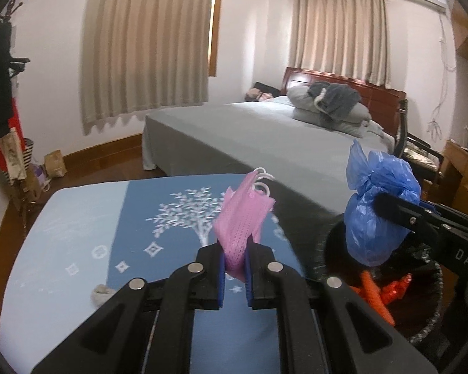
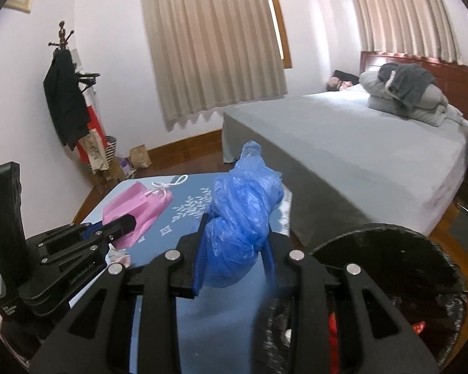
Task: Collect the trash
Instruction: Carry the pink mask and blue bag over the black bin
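In my left gripper (image 1: 235,272) I hold a pink face mask (image 1: 241,218). The two fingers are pressed on its lower part, and the mask stands up between them, with its white ear loops (image 1: 263,180) at the top. From the right wrist camera I see the same left gripper (image 2: 131,222) from the side, above the table (image 2: 159,215), with the pink mask (image 2: 140,205) sticking out of it.

My right gripper (image 2: 234,258) pinches a knotted blue plastic bag (image 2: 240,224). The bag is bulky and fills the gap between the fingers, so they are only partly closed around it. In the left wrist view this blue bag (image 1: 377,215) hangs over the mouth of a black trash bin (image 1: 427,321), which stands just beside the table on the right. Inside the bin I see orange and red pieces of trash (image 1: 380,293).

The table (image 1: 78,233) has a blue cloth with a white tree pattern. A small crumpled pale piece (image 1: 101,293) lies on it, near the left gripper's left side. Behind the table there is a bed (image 1: 249,131) with grey sheets and pillows (image 1: 330,115).
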Motion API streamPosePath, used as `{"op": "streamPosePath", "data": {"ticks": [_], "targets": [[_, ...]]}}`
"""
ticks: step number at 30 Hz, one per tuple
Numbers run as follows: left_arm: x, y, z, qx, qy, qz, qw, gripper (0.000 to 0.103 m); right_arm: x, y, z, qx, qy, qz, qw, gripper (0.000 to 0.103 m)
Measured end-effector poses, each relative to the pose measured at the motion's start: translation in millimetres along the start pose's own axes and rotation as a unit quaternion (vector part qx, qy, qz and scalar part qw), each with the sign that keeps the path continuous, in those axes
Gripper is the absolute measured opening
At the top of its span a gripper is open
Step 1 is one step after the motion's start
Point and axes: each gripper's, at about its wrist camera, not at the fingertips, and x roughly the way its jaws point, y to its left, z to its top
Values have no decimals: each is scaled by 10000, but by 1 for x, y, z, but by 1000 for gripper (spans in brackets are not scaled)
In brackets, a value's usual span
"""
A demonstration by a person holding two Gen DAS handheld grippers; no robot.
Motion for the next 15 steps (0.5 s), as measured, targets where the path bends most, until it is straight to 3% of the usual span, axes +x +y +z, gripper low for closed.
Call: {"op": "streamPosePath", "data": {"ticks": [15], "targets": [[-3, -78, 10, 421, -128, -669, 9968, 10, -48, -52, -12, 296, -255, -623, 9973, 29]]}}
